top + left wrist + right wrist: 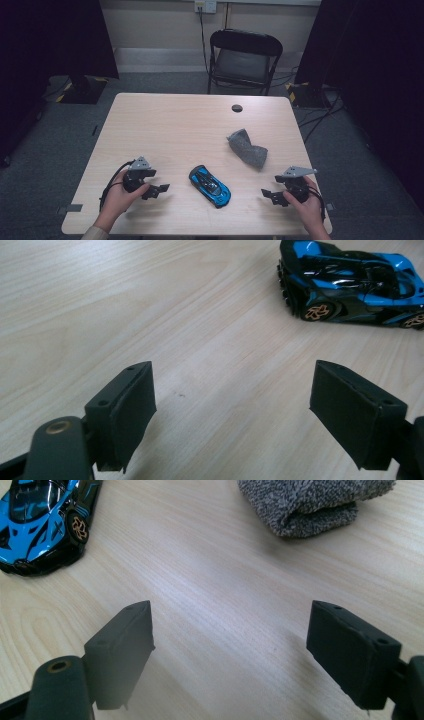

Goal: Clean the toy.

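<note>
On the wooden table (170, 125), a blue toy car (210, 186) lies at the near middle, nose toward five o'clock. A grey cloth (247, 147) sits at its one o'clock, apart. The left gripper (161, 190) at nine o'clock and right gripper (267, 195) at three both point inward, jaws seemingly spread.

Left hand (120, 195) enters from bottom edge, forearm angled up and slightly right, sleeve cuff visible at wrist. Wraps left gripper (159, 190) from behind, grey plate on top, cable looping off to left side. Jaws point right, spread wide, nothing between. Right hand (306, 204) mirrors it, forearm angled up and slightly left, gripping right gripper (266, 194), grey plate up. Jaws point left, spread wide, nothing between. Both grippers low at table, well apart, facing each other.
</note>
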Demonstrator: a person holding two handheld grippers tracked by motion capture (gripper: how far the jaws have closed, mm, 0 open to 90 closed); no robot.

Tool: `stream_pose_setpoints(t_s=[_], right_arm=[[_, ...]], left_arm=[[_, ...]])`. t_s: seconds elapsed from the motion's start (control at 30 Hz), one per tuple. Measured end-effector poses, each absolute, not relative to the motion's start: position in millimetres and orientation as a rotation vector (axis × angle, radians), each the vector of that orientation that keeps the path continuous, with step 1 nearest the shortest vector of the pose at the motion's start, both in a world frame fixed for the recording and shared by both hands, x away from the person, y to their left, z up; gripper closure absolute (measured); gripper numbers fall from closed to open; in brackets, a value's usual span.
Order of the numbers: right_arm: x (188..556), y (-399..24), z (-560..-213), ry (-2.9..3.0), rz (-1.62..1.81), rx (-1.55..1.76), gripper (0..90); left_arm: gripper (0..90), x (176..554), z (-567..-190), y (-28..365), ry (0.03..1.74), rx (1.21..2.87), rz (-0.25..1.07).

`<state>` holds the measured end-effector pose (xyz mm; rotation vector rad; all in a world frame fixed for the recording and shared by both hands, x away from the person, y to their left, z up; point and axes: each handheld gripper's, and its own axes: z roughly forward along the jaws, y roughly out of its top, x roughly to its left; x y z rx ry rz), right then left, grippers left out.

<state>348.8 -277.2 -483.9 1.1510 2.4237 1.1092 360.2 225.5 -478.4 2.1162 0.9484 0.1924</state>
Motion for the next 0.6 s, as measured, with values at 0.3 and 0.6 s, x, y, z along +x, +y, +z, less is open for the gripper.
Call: stream_pose_setpoints(t_s=[0.3,0.6], right_arm=[[345.1,-279.0,-489.3,2.429,1.067,1.140,18.5],[343.4,-279.4,-494.9,2.423,1.037,1.102,18.6]], left_arm=[[18.3,358.9,-484.8,237.5,0.961,2.126,0.209],[18.7,358.2,-492.8,242.1,0.923,2.165,0.245]])
